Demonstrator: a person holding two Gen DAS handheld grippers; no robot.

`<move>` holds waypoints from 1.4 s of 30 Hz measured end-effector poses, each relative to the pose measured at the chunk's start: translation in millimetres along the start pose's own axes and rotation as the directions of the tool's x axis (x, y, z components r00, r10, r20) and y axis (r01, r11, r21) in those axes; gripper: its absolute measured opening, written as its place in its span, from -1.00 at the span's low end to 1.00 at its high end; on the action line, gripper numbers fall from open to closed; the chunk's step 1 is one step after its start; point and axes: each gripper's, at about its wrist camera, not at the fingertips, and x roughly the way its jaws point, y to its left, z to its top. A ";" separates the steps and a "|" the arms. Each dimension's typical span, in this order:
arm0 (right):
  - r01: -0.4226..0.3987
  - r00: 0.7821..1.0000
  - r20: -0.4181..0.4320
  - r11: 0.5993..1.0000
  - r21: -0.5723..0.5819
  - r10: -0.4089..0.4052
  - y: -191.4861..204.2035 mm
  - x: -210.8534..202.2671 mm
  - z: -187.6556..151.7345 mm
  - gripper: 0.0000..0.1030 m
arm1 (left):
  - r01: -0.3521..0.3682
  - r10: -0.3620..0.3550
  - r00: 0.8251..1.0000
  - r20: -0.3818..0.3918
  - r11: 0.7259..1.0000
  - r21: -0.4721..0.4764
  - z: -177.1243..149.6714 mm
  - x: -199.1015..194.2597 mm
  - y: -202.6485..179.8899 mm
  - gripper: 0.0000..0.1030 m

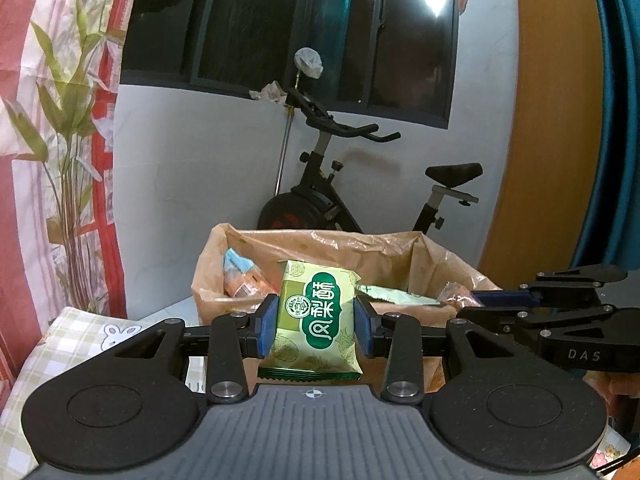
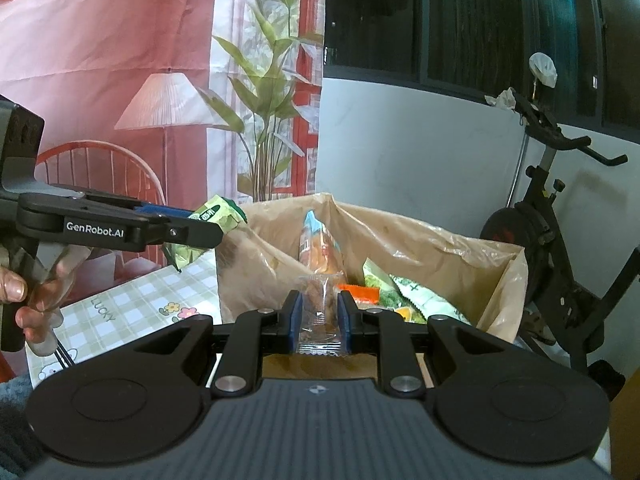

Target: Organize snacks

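My left gripper [image 1: 315, 325] is shut on a green snack packet [image 1: 314, 320] with a dark green label, held upright just in front of a box lined with a tan plastic bag [image 1: 340, 246]. In the right wrist view the same left gripper [image 2: 188, 226] and green packet [image 2: 218, 216] hover at the bag's left rim. My right gripper [image 2: 320, 314] is shut on a small clear-wrapped snack [image 2: 319, 312], held above the near edge of the lined box [image 2: 440, 248]. Seen from the left wrist, the right gripper [image 1: 476, 298] pinches that clear snack [image 1: 456, 294] over the bag's right side. Several packets lie inside.
An exercise bike [image 1: 360, 184] stands behind the box against a pale wall. A checked tablecloth [image 2: 132, 304] with cartoon prints covers the table to the left. A printed curtain [image 1: 60, 140] hangs at the left. A hand [image 2: 24, 300] grips the left gripper's handle.
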 end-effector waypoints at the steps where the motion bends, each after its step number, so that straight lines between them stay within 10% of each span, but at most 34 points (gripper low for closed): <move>1: -0.001 1.000 0.006 1.000 0.000 0.001 -0.5 -0.7 1.3 -0.60 | 0.002 -0.002 1.000 0.003 1.000 0.002 2.0 0.8 0.2 -0.19; 10: 0.047 0.998 0.034 0.998 0.039 -0.048 -29.2 14.1 25.3 -0.60 | 0.000 0.000 1.000 -0.024 1.000 0.008 28.4 43.9 6.8 -0.19; 18: 0.136 0.986 -0.109 0.984 0.115 -0.123 -71.4 55.8 22.8 -0.59 | -0.038 0.044 0.990 -0.132 0.998 0.053 28.0 90.8 8.2 -0.18; 22: 0.158 0.979 -0.147 0.979 0.129 -0.138 -76.1 59.3 17.8 -0.56 | -0.047 0.051 0.987 -0.151 0.998 0.031 26.9 91.4 13.2 0.18; 32: 0.151 0.985 -0.108 0.969 0.195 -0.132 -75.6 43.1 27.0 0.59 | -0.124 0.129 0.984 -0.123 0.991 0.053 39.9 58.8 11.6 0.73; 42: 0.202 0.979 -0.064 0.958 0.204 -0.193 -48.4 13.1 45.2 0.93 | -0.219 0.224 0.969 -0.101 0.974 0.058 51.9 13.5 5.1 0.85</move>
